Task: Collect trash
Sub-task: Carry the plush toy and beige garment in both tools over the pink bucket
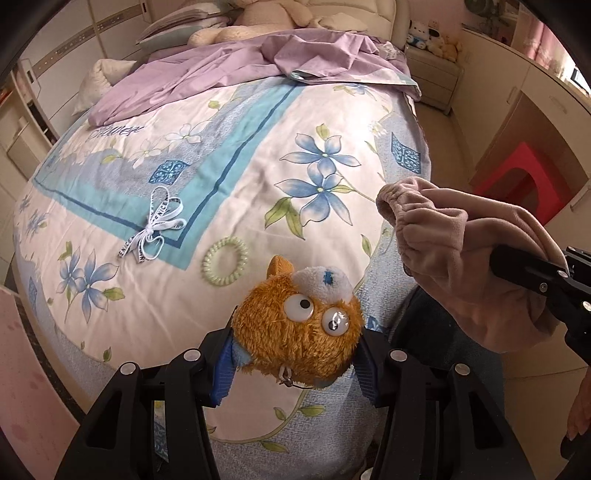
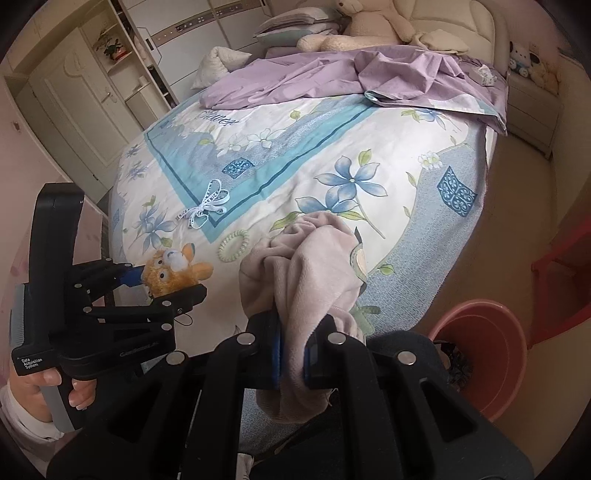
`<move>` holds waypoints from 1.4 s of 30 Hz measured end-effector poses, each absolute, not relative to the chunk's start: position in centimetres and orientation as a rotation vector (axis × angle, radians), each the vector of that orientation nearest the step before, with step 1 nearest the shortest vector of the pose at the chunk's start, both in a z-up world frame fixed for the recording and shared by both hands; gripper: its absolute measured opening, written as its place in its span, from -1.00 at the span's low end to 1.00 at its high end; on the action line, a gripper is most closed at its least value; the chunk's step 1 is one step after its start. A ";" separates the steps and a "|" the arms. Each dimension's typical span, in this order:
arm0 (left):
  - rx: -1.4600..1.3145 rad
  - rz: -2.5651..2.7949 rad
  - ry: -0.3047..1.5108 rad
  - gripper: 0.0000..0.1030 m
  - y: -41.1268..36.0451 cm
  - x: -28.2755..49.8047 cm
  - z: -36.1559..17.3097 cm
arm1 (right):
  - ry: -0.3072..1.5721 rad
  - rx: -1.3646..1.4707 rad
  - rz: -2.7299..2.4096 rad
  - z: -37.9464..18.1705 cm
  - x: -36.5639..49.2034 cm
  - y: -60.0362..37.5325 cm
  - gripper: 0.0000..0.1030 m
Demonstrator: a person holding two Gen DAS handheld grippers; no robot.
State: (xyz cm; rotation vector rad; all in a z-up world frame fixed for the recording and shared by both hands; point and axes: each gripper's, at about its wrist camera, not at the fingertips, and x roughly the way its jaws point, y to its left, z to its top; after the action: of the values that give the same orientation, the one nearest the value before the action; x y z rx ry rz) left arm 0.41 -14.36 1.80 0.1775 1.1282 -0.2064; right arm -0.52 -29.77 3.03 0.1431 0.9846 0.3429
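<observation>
The left gripper (image 1: 295,354) is clamped on an orange plush toy (image 1: 299,332) with googly eyes and a white cap, its blue pads (image 1: 221,373) pressing the toy's sides, held above the near end of the bed (image 1: 229,155). The right gripper (image 2: 293,354) is closed tight on a bunched pinkish-beige fleece garment (image 2: 303,266), which rises in folds above the jaws and hangs in a lump below them.

On the floral quilt, beyond both grippers, lie a white printed ribbon bow (image 1: 155,225) and, just beside it toward the near edge, a pale green spiral hair tie (image 1: 225,266); neither is touched. A rumpled lilac sheet (image 1: 258,66) covers the far half of the bed, with a cream plush animal (image 1: 258,22) and pillows at the head.

The left wrist view alone shows the toy's face close up, a small metal ring at its lower edge, and the elastic cuff of the garment at its right, with one black finger of the right gripper pressed into the cloth. A red stool (image 1: 524,177) stands under the desk on the right side.

The right wrist view alone shows a salmon-pink plastic bucket (image 2: 484,354) on the floor just beside the bed's near corner, with something dark inside it that cannot be made out. It also shows the left gripper from the side, the person's hand (image 2: 55,387) around its handle, and a white wardrobe door (image 2: 85,110) at the far left. A nightstand (image 2: 532,110) with small plush toys on it stands at the bed's far right.
</observation>
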 end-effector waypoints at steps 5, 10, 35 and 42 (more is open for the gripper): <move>0.211 -0.262 1.124 0.05 -17.6 0.9 1.9 | 0.982 0.165 0.292 2.8 -0.8 -32.3 -0.85; 0.243 -0.328 1.115 0.05 -21.3 1.2 2.1 | 0.979 0.190 0.238 2.6 -1.1 -35.0 -0.85; 0.436 -0.610 1.089 0.05 -38.1 0.9 1.4 | 0.975 0.330 -0.056 0.4 -4.7 -47.5 -0.85; 0.510 -0.659 1.098 0.06 -41.7 0.2 -0.2 | 0.988 0.359 -0.106 -0.9 -5.4 -49.7 -0.85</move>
State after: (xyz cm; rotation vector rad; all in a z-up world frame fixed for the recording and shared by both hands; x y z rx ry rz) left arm 0.24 -41.71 -0.16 0.5097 1.0985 -0.6589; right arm -5.44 -49.66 -0.88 0.3590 0.9876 -0.1055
